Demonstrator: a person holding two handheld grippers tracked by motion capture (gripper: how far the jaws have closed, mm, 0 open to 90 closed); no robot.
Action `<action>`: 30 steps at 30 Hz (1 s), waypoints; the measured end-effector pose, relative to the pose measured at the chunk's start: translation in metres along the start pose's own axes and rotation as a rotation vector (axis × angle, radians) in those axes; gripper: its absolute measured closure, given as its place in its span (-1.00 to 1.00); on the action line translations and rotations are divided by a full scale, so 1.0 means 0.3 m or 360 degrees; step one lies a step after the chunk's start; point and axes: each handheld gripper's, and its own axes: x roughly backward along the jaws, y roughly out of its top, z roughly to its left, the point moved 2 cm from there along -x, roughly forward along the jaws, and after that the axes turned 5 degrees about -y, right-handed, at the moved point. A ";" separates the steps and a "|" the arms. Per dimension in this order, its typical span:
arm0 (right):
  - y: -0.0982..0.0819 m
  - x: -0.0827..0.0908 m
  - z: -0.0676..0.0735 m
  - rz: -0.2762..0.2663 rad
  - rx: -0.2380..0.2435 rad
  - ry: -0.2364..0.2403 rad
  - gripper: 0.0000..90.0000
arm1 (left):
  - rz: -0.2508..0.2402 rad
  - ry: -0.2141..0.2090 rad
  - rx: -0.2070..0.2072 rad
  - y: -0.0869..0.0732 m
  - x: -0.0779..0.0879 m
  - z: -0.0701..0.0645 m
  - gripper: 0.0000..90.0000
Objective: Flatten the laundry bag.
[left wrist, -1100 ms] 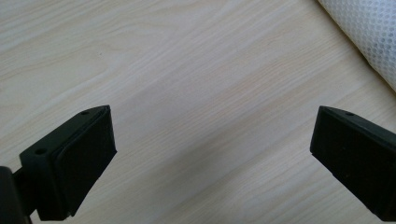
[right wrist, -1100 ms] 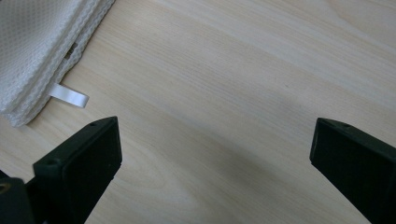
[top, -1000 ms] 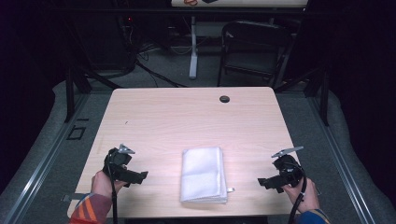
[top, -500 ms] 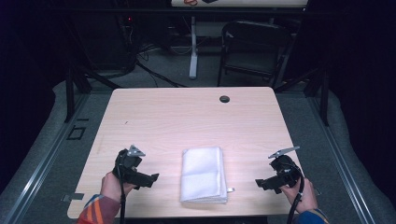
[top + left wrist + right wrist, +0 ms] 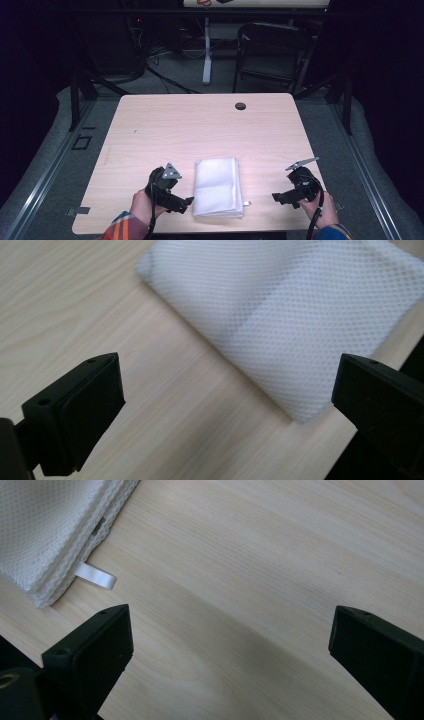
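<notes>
The table (image 5: pixel 210 130) fills the middle of the high view, and the folded white mesh cloth (image 5: pixel 218 187) lies at its lower centre, near the front edge. The left gripper (image 5: pixel 181 204) sits just left of the cloth, jaws wide apart and empty; the right gripper (image 5: pixel 281 197), at lower right, is also spread and well apart from it. A small white tab (image 5: pixel 95 575) sticks out of the cloth's edge. This looks like the approach; next, each gripper probably needs to close on an edge.

A lab is showing here: dark curtains are enclosing the wooden surface (image 5: pixel 210 130), cables (image 5: pixel 165 80) are trailing across grey flooring.
</notes>
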 end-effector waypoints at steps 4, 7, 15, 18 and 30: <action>-0.001 -0.002 0.004 -0.0019 -0.0004 0.0000 -0.92 | 0.0026 -0.0052 -0.0062 0.018 -0.040 -0.038 -1.00; -0.001 -0.004 0.005 -0.0016 -0.0005 -0.0002 -0.91 | 0.0050 -0.0086 -0.0092 0.024 -0.060 -0.057 -0.99; -0.001 -0.007 0.009 0.0009 0.0004 0.0020 -0.91 | 0.0106 -0.0182 -0.0205 0.054 -0.139 -0.122 -0.95; -0.002 -0.010 0.010 -0.0006 -0.0013 0.0028 -0.91 | 0.0131 -0.0191 -0.0258 0.063 -0.168 -0.144 -0.96; -0.003 -0.009 0.013 0.0016 0.0002 0.0046 -0.91 | 0.0210 -0.0164 -0.0368 0.086 -0.240 -0.196 -0.66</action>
